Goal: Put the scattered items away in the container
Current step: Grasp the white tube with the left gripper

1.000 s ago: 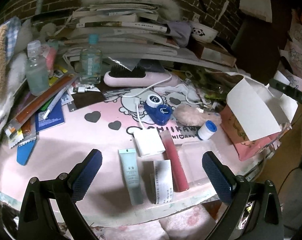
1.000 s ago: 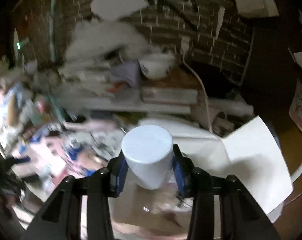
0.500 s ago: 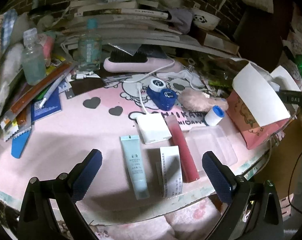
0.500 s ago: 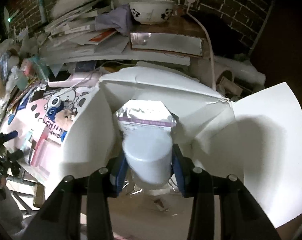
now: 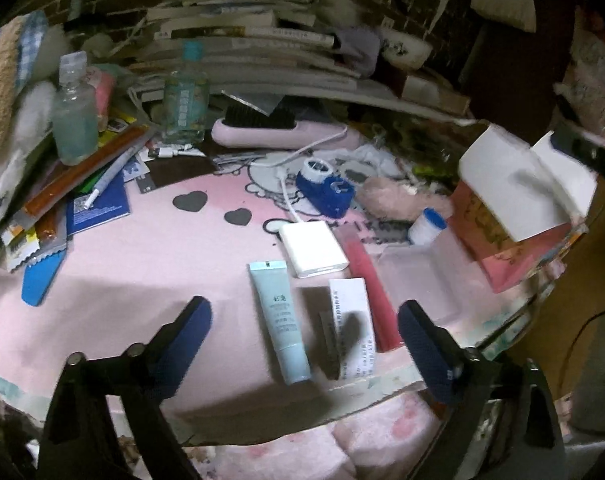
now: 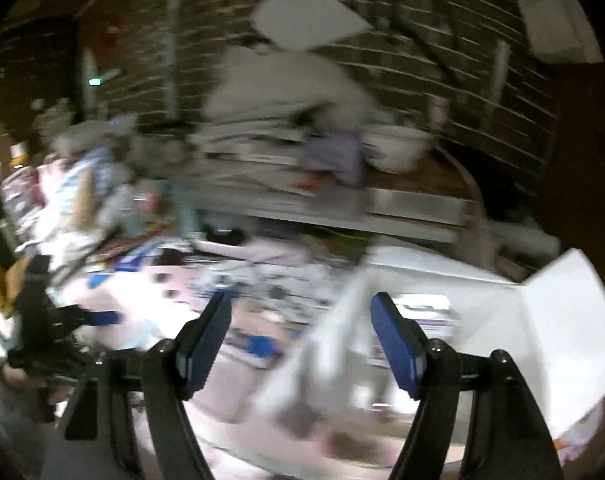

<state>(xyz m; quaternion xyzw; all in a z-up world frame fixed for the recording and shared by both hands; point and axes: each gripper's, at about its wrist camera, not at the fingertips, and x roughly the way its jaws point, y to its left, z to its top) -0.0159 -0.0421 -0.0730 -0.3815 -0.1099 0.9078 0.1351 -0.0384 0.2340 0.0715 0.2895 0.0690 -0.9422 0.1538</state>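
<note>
On the pink mat in the left wrist view lie a pale green tube (image 5: 279, 320), a white printed box (image 5: 352, 326), a red stick (image 5: 368, 290), a white power block (image 5: 313, 249), a blue lens case (image 5: 325, 189) and a small white bottle with a blue cap (image 5: 426, 226). The pink box with white flaps (image 5: 514, 216) stands at the right edge. My left gripper (image 5: 302, 348) hovers open over the tube and printed box. My right gripper (image 6: 300, 340) is open and empty, in a blurred view, left of the white-flapped box (image 6: 542, 328).
Stacked books (image 5: 254, 40) and a pink hairbrush (image 5: 278, 132) fill the back. Two clear bottles (image 5: 184, 100) and snack packets (image 5: 78, 176) crowd the left side. A brick wall (image 6: 442, 60) rises behind. The table's front edge (image 5: 382, 384) runs just under my left gripper.
My right gripper let go of the white jar inside the box, opened, and swung up and left out of the box. The left gripper stayed open, drifting slightly over the mat.
</note>
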